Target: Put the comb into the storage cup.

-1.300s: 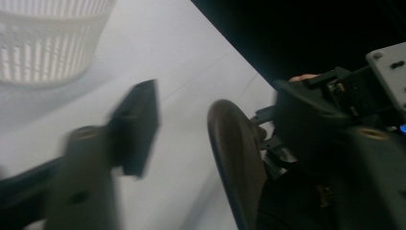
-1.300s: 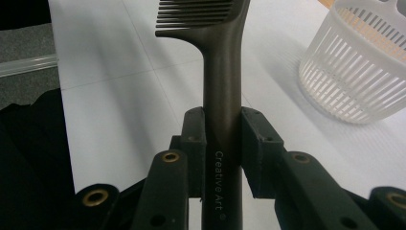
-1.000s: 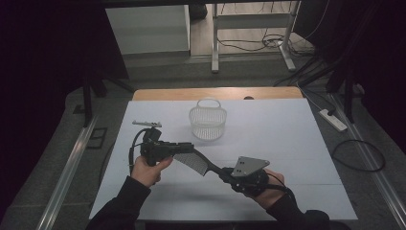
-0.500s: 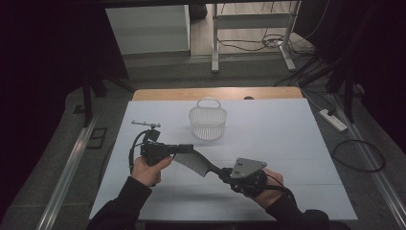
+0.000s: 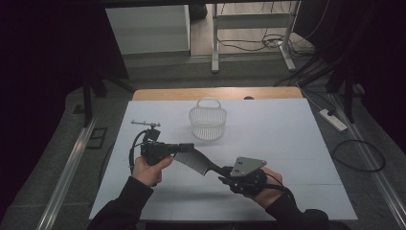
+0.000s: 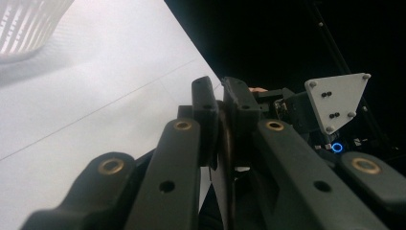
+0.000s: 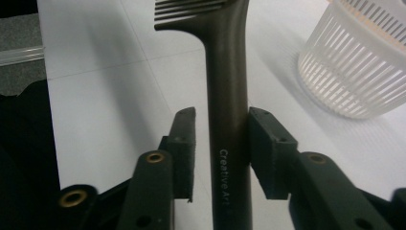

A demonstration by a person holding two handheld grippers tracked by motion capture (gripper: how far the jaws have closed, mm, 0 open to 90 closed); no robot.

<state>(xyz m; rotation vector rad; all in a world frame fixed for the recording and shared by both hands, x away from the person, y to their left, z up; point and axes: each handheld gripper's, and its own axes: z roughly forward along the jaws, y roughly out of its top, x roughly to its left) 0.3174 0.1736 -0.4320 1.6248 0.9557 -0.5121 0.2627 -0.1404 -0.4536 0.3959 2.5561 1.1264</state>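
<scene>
A black wide-tooth comb (image 5: 194,160) hangs level above the white table (image 5: 287,139), between my two grippers. My left gripper (image 5: 184,148) is shut on its toothed end; in the left gripper view the pads (image 6: 207,112) press a thin dark edge of the comb (image 6: 225,163). My right gripper (image 5: 225,173) straddles the comb's handle (image 7: 227,120). Its jaws have just been opening: the left pad (image 7: 184,143) stands off the handle with a gap, and the other pad lies at its edge. A white slatted basket (image 5: 207,122) stands behind the grippers on the table.
A small metal stand (image 5: 146,124) sits at the table's left, beyond my left hand. The basket (image 7: 356,62) lies ahead and right of the right gripper's jaws. A power strip (image 5: 332,120) and a cable loop (image 5: 359,155) lie on the floor to the right.
</scene>
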